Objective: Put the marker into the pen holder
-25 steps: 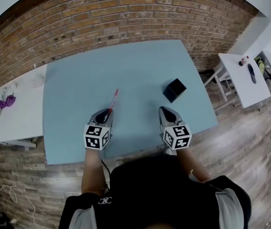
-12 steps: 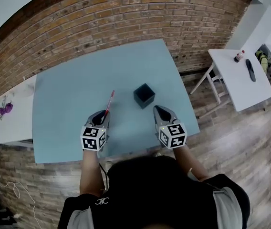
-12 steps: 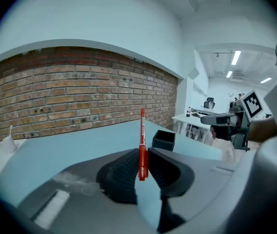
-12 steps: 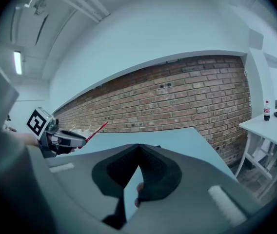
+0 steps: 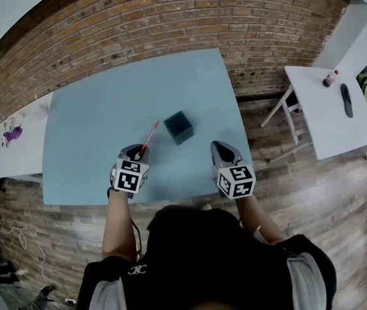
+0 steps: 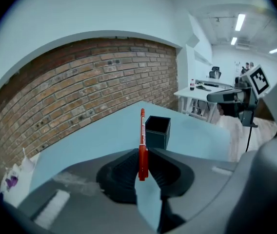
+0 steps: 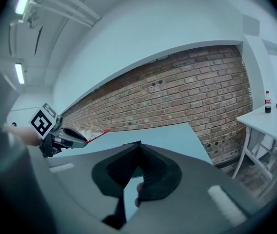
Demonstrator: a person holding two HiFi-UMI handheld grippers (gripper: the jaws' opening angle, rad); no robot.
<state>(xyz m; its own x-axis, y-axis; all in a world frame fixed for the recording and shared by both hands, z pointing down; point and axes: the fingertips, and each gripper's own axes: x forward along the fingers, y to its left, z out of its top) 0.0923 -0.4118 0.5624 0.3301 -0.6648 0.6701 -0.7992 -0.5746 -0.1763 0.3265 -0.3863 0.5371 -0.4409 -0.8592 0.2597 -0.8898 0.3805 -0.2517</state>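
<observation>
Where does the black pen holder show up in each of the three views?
Head view: pen holder on the blue table, just above centre.
Left gripper view: centre, just right of the red marker.
Right gripper view: centre, only its top edge showing.
Shared landmark: the brick wall.

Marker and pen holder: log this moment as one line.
left gripper: shut on marker | right gripper: shut, empty | pen holder: upright on table | marker: not yet in pen holder
</observation>
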